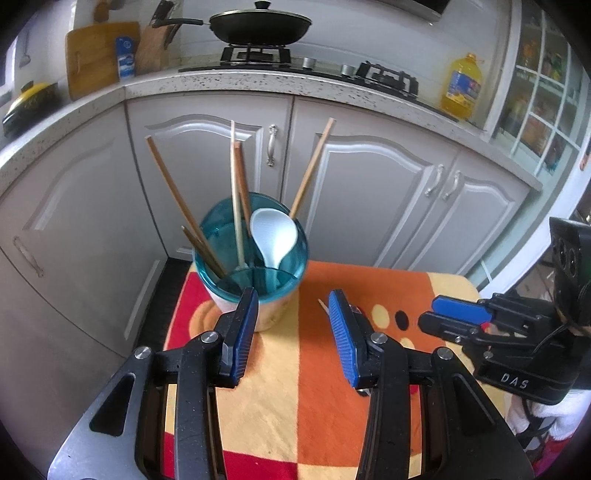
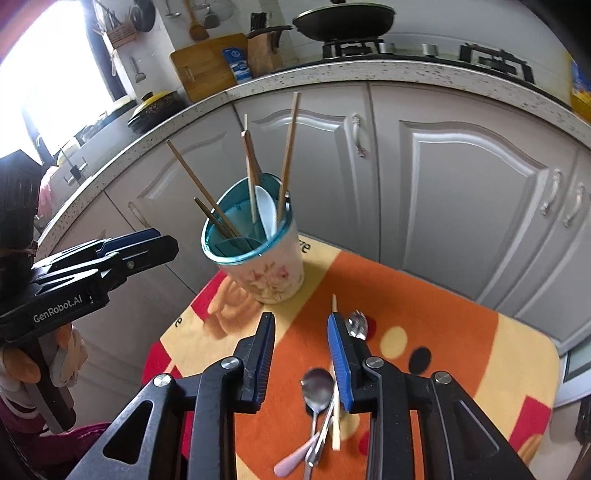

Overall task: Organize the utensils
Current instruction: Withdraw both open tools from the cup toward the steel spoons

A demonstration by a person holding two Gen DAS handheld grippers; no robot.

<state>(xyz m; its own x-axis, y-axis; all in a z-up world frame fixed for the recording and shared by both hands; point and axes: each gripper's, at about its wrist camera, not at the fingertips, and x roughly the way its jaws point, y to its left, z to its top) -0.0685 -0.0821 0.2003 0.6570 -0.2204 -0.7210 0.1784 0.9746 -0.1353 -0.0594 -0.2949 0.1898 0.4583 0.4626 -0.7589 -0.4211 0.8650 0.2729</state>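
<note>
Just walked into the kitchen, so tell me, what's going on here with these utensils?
A person is sorting utensils with two handheld claws. The utensil cup already holds several chopsticks and a white spoon. Left on the orange cloth are two metal spoons, a loose chopstick and a pink handle. The right claw hangs open over them; the left claw is open near the cup, holding nothing.

Black left claw [image 1: 291,332] with ribbed blue pads, silver screws (GenRobot.AI lettering), black right claw [image 2: 301,354], white glove

a lidded wok [image 1: 260,23] sits on the stove [image 1: 255,54]; cutting board [image 1: 98,57], knife block [image 1: 153,46], oil bottle [image 1: 463,86] on the counter [image 1: 258,79].
</note>
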